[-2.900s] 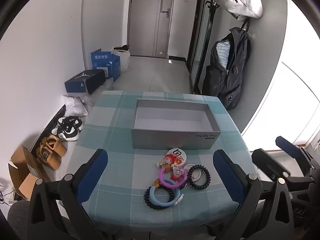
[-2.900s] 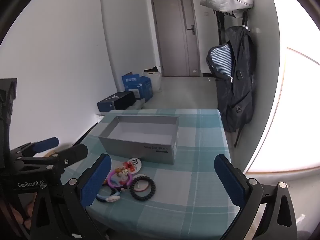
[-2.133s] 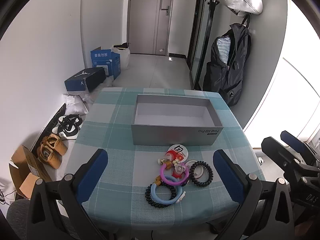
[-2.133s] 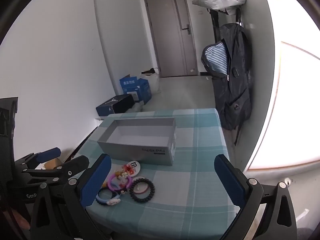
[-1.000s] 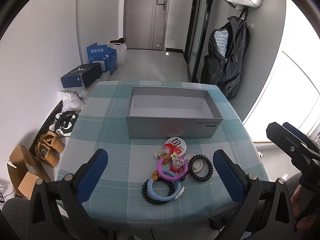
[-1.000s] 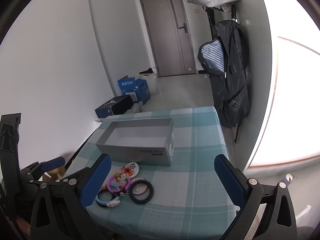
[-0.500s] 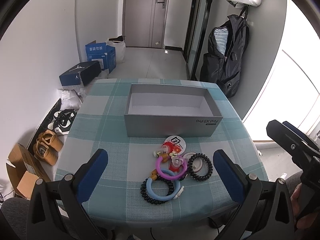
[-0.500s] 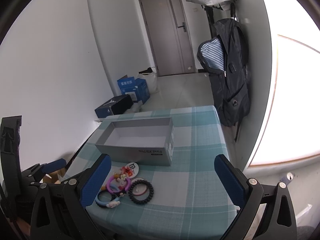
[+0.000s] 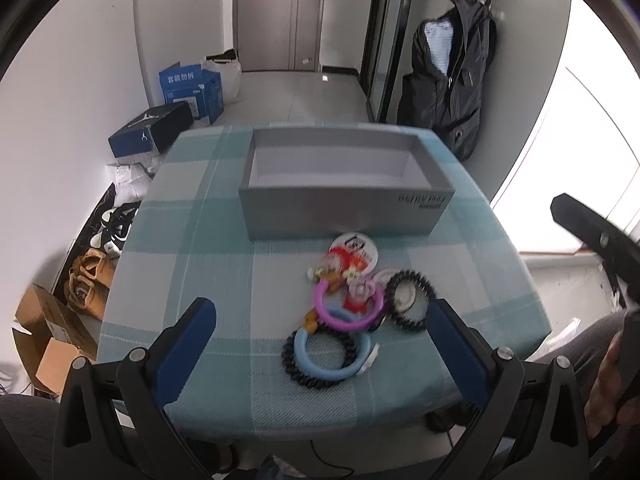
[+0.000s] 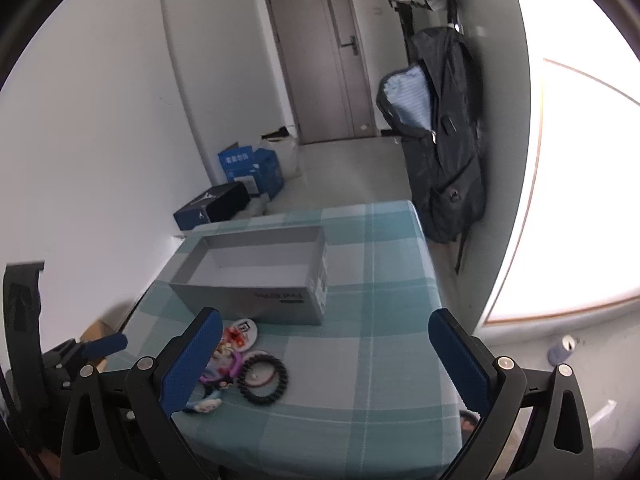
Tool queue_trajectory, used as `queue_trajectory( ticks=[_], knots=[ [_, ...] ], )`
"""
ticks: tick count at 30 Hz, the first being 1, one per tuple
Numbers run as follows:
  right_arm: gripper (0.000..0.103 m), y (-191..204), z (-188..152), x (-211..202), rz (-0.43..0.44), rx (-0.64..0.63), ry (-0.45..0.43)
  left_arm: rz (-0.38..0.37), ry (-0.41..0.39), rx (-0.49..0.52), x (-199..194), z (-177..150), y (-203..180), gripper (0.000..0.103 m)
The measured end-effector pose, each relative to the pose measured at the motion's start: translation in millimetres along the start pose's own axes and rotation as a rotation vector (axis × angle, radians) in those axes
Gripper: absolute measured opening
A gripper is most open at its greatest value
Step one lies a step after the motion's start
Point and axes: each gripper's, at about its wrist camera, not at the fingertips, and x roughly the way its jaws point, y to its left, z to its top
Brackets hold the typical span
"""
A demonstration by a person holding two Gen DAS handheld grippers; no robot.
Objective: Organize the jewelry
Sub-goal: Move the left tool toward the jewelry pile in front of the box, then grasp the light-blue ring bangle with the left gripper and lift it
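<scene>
- Both my grippers, left gripper (image 9: 320,344) and right gripper (image 10: 326,360), have jaws spread wide, holding nothing.
- Over the last seconds the left has tipped down and closed on the jewelry pile (image 9: 352,308), so a first pick looks near (nothing boxed yet).
- The pile lies on the worktop (image 9: 188,248) just before the empty grey box (image 9: 344,212); the right hovers back, off to the side.

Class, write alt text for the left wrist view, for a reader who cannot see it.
A cluster of bracelets and hair ties lies on a teal checked tablecloth in front of an empty, open grey box. The left gripper hovers open above the table's near edge, its blue-padded fingers framing the cluster and holding nothing.
</scene>
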Motion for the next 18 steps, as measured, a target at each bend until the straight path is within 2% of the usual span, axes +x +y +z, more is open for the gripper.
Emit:
queue_trajectory(
  ticks=[7,15,18],
  knots=[
    [0.103,-8.5,0.6,11.3,-0.007,0.036,0.049,0.012,0.086,0.048,16.7,-11.7,1.3,0.102],
    [0.103,-2.9,2.6,15.5,0.0,0.018,0.061,0.046,0.139,0.124,28.2,-18.8,-11.5,0.101],
    [0.103,-1.5,3.4,18.0,0.005,0.012,0.071,0.056,0.159,0.144,32.1,-19.3,-14.9,0.09]
  ],
)
